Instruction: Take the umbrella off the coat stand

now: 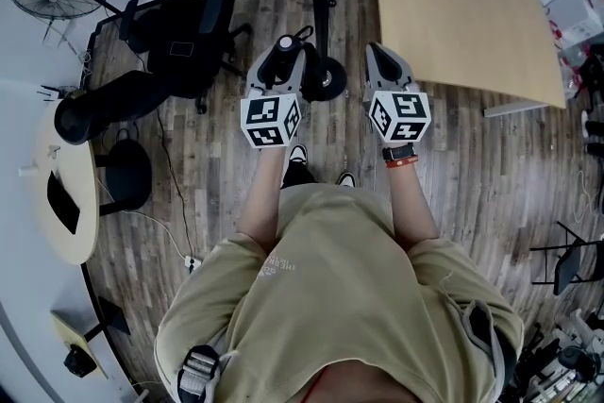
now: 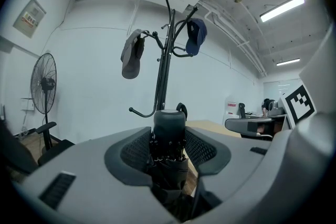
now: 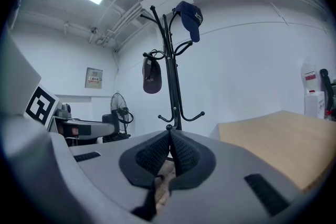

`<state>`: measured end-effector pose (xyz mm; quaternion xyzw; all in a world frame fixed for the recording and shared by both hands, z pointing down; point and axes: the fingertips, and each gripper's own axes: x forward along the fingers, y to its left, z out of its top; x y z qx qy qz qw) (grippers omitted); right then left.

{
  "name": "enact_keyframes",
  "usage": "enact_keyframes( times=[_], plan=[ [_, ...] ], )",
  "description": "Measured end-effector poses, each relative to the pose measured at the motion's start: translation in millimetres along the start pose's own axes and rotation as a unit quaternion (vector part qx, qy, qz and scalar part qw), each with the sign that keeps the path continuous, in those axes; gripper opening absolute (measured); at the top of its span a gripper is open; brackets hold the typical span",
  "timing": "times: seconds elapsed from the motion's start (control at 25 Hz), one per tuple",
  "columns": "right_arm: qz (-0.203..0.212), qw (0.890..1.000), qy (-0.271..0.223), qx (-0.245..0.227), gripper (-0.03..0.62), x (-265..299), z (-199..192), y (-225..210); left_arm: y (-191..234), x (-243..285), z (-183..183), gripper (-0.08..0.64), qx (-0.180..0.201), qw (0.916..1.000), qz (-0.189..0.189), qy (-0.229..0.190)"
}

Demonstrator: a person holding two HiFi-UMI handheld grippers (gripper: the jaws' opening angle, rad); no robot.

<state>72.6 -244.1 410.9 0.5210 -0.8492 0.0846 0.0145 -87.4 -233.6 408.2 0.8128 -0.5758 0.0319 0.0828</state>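
Pinching the folded umbrella (image 2: 169, 131), likely light, stiff-cored and slippery-skinned, mid-body in the left gripper (image 2: 169, 148), facing the coat stand (image 2: 164, 60) at twelve o'clock, right gripper (image 3: 170, 152) jaws pressed together.

Black for the umbrella (image 2: 168, 157) and the coat stand (image 2: 164, 71), then a grey cap (image 2: 131, 55) and a dark blue cap (image 2: 196, 36). Light grey shells with dark, finely dotted pads (image 2: 137, 150) for the left gripper (image 1: 286, 57) and the right gripper (image 1: 379, 52), each with a white cube (image 1: 271, 120) of black square markers. Pale yellow-brown wood for the table (image 1: 453, 5), grey-brown planks for the floor (image 1: 217, 193), khaki for the shirt (image 1: 349, 297), white for the wall (image 2: 94, 86).
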Motion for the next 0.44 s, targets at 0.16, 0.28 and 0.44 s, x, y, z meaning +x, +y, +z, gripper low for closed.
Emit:
enact_keyframes(
  times=[0.16,0.28,0.44],
  plan=[
    [0.0,1.0,0.002,0.001,0.015,4,-1,0,1,5,1,0.209,0.002,1.0,-0.007,0.0],
    [-0.002,1.0,0.003,0.0,0.015,8,-2,1,3,9,0,0.209,0.004,0.9999,-0.015,0.002],
    [-0.002,1.0,0.004,0.002,0.015,14,-3,8,9,12,-1,0.207,0.016,0.9995,-0.027,0.009]
  ],
)
